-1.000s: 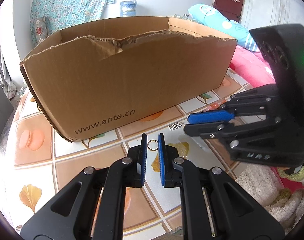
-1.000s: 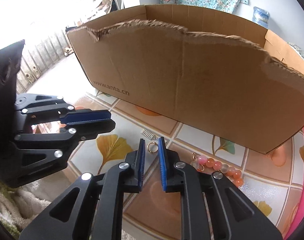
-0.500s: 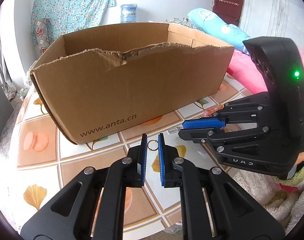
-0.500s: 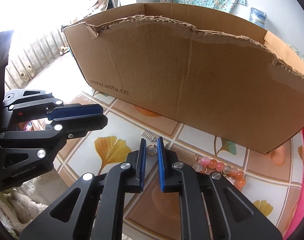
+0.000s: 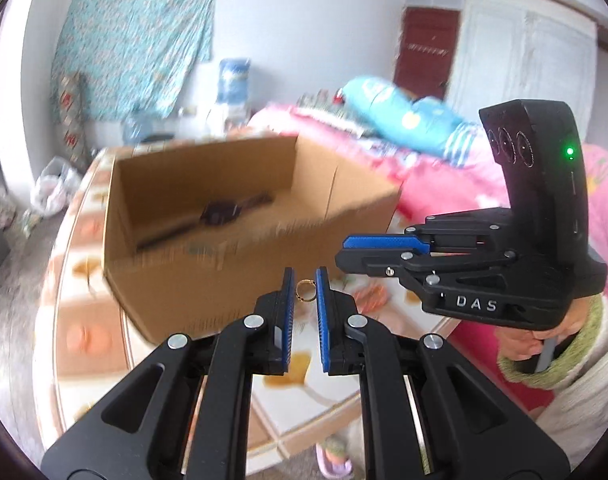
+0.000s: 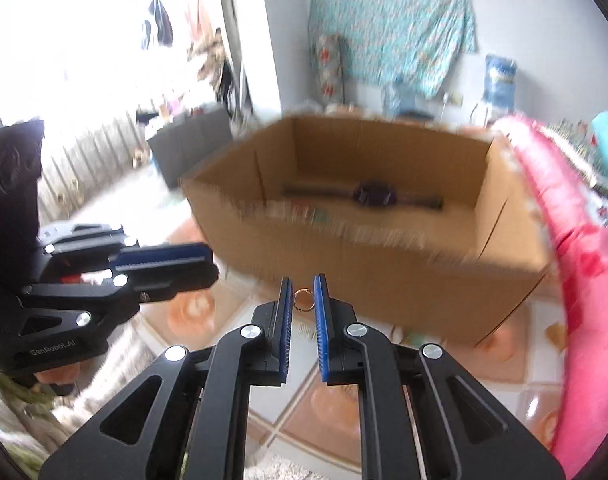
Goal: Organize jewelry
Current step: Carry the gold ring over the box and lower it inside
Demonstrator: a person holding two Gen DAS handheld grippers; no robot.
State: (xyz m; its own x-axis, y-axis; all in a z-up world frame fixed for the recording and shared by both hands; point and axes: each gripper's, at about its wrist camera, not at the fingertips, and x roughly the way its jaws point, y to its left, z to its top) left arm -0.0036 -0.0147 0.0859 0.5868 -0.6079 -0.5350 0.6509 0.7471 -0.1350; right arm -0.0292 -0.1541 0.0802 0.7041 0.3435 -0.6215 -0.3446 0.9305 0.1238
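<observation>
left wrist view: framing has changed a lot versus the frames half a second and a second ago. then both cameras looked at the outer side wall of the cardboard box from low over the tiled table; now both look down over the rim into it, with motion blur on the box and room. judgement: both grippers are raised and heading for the box opening, so this is the carry phase, drop not yet done.

box interior now visible: a dark watch lies on the floor, around 11 o'clock from the left gripper's tips.

left gripper: held level, pointing forward, jaws narrow, pinching a small gold ring at the very tips. the ring is off the table, short of the near wall.

right gripper: same pose, jaws narrow on a second gold ring; the watch sits at 1 o'clock. in the left view it comes in from 3 o'clock.
</observation>
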